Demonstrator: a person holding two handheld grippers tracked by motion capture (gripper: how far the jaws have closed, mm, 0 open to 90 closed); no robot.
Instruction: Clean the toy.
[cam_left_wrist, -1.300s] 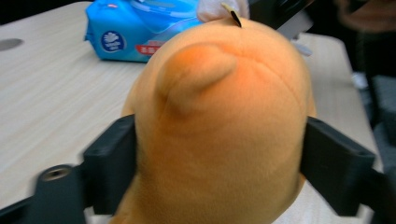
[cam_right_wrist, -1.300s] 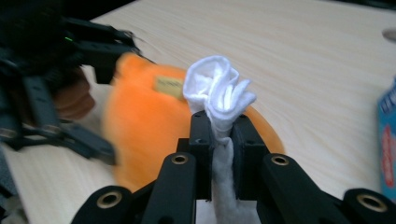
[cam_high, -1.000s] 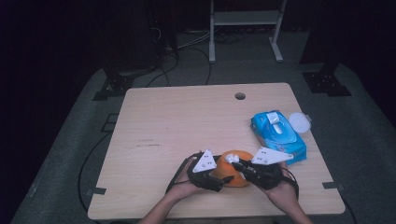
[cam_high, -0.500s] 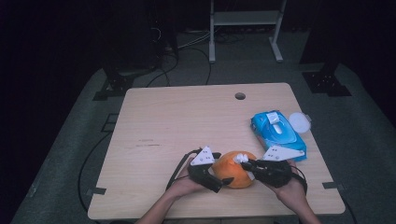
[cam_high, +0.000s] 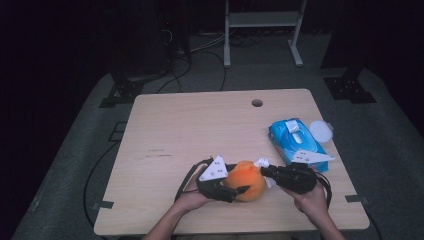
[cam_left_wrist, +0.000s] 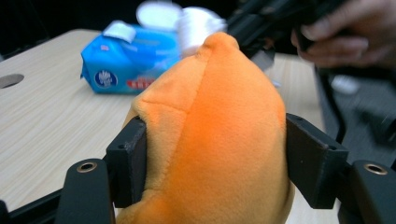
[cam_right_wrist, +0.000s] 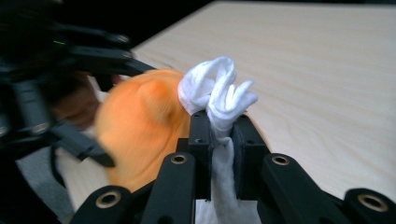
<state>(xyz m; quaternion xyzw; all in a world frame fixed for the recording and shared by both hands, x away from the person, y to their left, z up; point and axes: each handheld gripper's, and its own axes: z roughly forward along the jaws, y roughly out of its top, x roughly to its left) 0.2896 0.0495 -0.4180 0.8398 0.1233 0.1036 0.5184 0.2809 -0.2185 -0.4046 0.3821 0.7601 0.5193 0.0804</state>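
So the setup looks like a wipe-down job: the left gripper has just closed in on the orange plush toy, and its jaws now press into both flanks of the soft body, which makes sense since a squishy thing like that would roll or slide unless pinned. The right gripper has its jaws pressed together on a bunched white wipe, with the crumpled end poking out past the tips so there's cloth to rub with instead of bare plastic. On the table, the toy sits near the front edge, at about 6 o'clock from the middle. From the toy, the left gripper comes in from 8 o'clock and the right one from 3 o'clock, wipe right against the toy's upper side. The blue wipes pack lies at 2 o'clock, nearby for a fresh sheet I guess.
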